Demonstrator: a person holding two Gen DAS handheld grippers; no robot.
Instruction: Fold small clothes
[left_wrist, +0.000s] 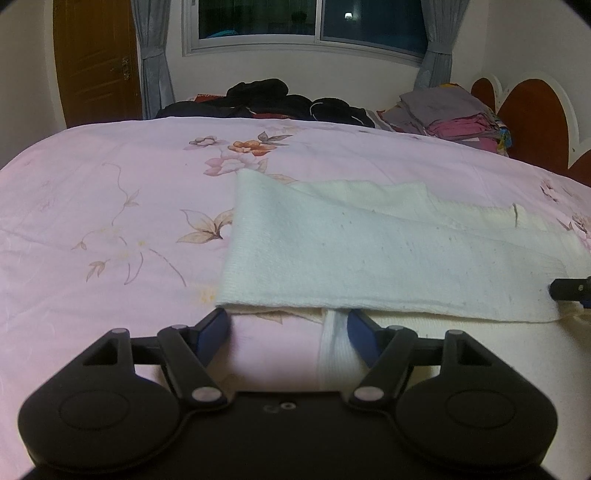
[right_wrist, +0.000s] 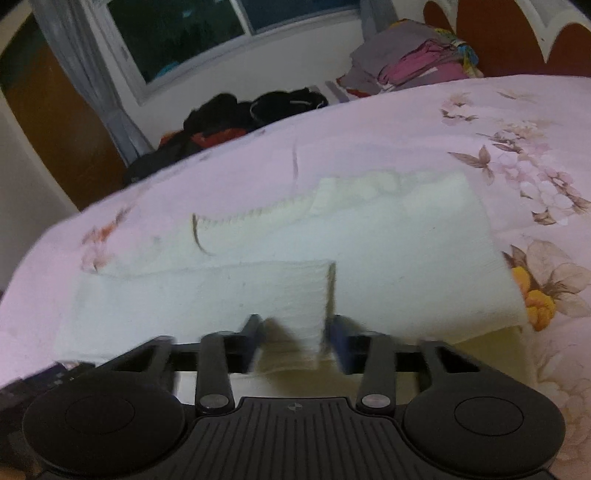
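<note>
A small white knit garment (left_wrist: 369, 258) lies folded over on the pink floral bedsheet (left_wrist: 92, 203). My left gripper (left_wrist: 288, 326) stands open at the garment's near left edge, its blue pads wide apart. A white strip of the cloth runs down beside its right finger (left_wrist: 360, 328). In the right wrist view the same garment (right_wrist: 388, 251) fills the middle. My right gripper (right_wrist: 295, 338) is open, and a loose corner of the white cloth lies between its fingers without being pinched. That gripper's dark tip (left_wrist: 569, 290) shows at the right edge of the left wrist view.
A heap of dark clothes (left_wrist: 277, 99) lies at the bed's far side under the window. A stack of folded grey and pink clothes (left_wrist: 450, 114) sits at the far right by the red headboard (left_wrist: 532, 122). A brown door (left_wrist: 96, 59) stands far left.
</note>
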